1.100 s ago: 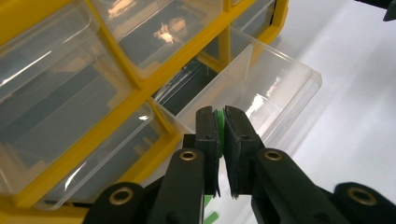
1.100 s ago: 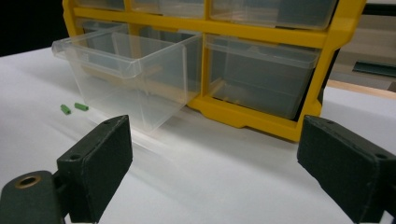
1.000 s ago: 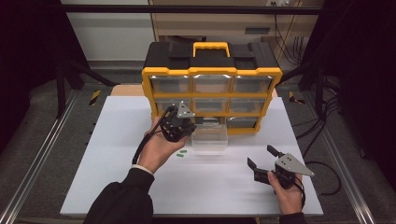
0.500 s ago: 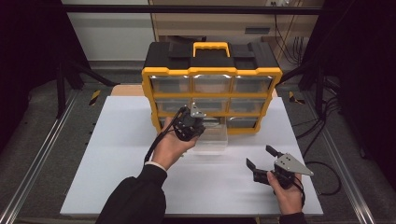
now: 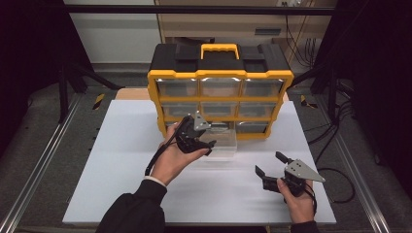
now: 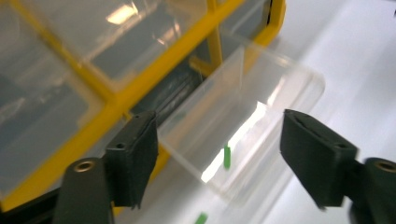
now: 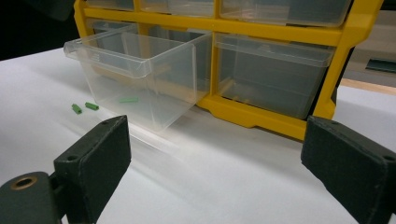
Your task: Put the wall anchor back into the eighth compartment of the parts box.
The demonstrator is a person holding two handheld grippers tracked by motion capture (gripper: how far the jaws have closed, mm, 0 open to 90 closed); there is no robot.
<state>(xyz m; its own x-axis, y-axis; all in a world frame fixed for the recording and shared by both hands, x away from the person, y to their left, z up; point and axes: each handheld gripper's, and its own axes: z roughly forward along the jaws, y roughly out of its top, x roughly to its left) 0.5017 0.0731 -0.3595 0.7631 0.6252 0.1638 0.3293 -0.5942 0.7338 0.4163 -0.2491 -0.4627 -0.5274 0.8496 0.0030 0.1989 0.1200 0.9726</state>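
One green peg (image 6: 227, 157) lies inside the clear drawer (image 5: 221, 144), and two more pegs (image 7: 84, 108) lie on the white table (image 5: 121, 160) just beside it; the drawer itself is pulled partway out of the bottom row of the yellow organizer (image 5: 221, 92), its front resting low over the table. My left gripper (image 5: 197, 141) hangs over the drawer's open top, and its jaws have just been opening: they stand apart with nothing pressed between the pads, the drawer's front lip showing below them. My right gripper (image 5: 269, 167) rests well apart on the table, jaws spread wide and empty. I judge the drawer light, thin-walled and slick, stiff enough to push but easy to crack or skew in its slot, so I would take it by the front lip or pinch the front wall, squarely at the middle. The pegs look tiny and light, likely to roll or skid; I would pinch one across its short side. Glare on the clear plastic makes the drawer's walls hard to trace, and I cannot tell what the neighbouring drawers hold.
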